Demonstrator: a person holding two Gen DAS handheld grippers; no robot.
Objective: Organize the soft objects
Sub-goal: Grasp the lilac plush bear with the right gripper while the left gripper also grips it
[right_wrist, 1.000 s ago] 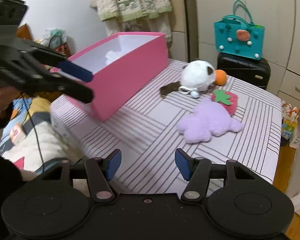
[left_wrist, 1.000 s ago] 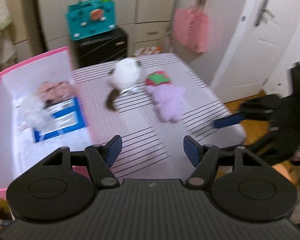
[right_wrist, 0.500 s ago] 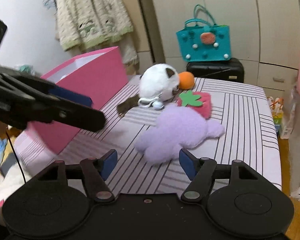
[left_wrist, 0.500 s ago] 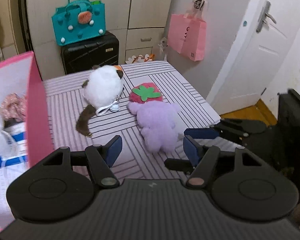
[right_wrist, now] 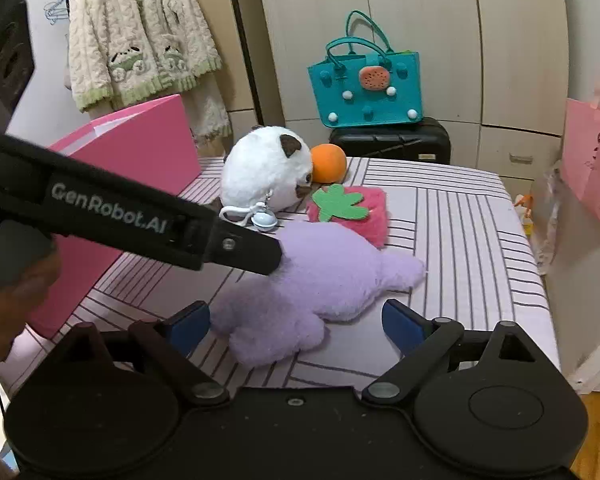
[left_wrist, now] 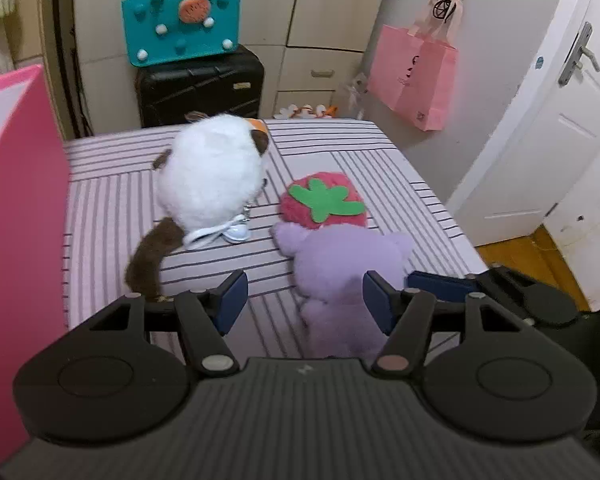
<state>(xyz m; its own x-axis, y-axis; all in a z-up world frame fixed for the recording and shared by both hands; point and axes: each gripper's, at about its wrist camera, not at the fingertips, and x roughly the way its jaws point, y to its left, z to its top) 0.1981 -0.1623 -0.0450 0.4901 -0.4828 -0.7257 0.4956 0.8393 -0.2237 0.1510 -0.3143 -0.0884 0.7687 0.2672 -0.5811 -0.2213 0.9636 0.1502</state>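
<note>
A purple plush (left_wrist: 340, 264) (right_wrist: 320, 280) lies flat on the striped bed (left_wrist: 360, 152) (right_wrist: 460, 240). A red strawberry plush (left_wrist: 324, 200) (right_wrist: 352, 208) touches its far end. Left of that sits a round white plush with brown ears and tail (left_wrist: 212, 176) (right_wrist: 264, 168), with an orange ball (right_wrist: 329, 162) behind it. My left gripper (left_wrist: 304, 300) hovers over the purple plush's near end, jaws closing, left pad clear of it. My right gripper (right_wrist: 294, 322) straddles the plush's lower end, jaws opening, pads not pressing. The pink box (left_wrist: 16, 200) (right_wrist: 140, 160) stands at the left.
A teal bag (left_wrist: 182, 16) sits on a black suitcase (left_wrist: 200, 84) behind the bed. A pink paper bag (left_wrist: 414, 76) hangs on the wall near a white door (left_wrist: 560, 120). A knitted cardigan (right_wrist: 140, 28) hangs at the back left. The bed's right edge drops to wooden floor (left_wrist: 512, 252).
My left gripper swung away from the pink box and came down close over the purple plush. My right gripper closed in on the same plush and its jaws spread wider.
</note>
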